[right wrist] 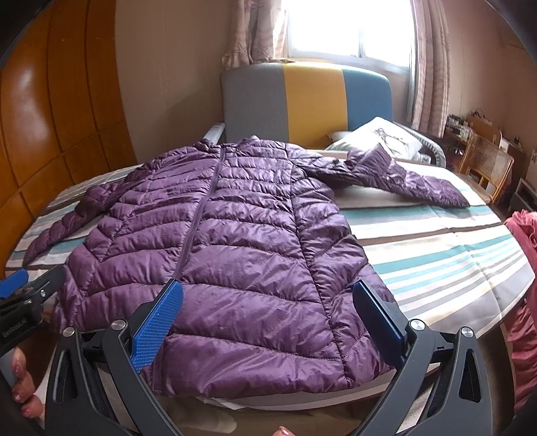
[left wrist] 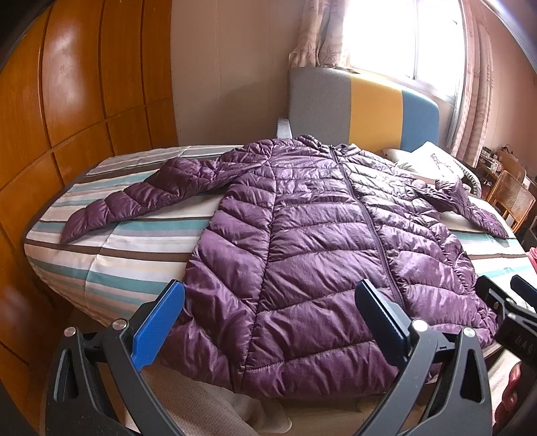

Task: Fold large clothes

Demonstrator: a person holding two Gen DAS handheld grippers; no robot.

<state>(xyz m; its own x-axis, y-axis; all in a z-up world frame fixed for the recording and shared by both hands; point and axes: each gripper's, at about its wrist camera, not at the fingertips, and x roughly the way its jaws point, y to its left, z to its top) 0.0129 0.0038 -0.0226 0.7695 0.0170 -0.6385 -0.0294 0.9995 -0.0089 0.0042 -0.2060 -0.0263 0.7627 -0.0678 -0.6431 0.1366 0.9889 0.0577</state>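
While you hold both grippers low at the near end of the bed (left wrist: 110,268), the purple puffy jacket (left wrist: 302,251) lies flat on the striped blanket, zipped up, with its collar pointing at the headboard (left wrist: 362,107). One sleeve (left wrist: 134,201) stretches out toward the wooden closet (left wrist: 84,84). The other sleeve (right wrist: 402,174) bends out near the pillow (right wrist: 376,137). Your left gripper (left wrist: 272,322) has its blue fingers (left wrist: 157,325) spread wide apart, and it holds nothing. Its fingers sit just above the bottom edge of the jacket. Your right gripper (right wrist: 272,322) is spread wide too, with nothing in it, over the bottom edge on the other side. A wooden chair (right wrist: 486,164) stands beside the bed, near the window (right wrist: 349,26).
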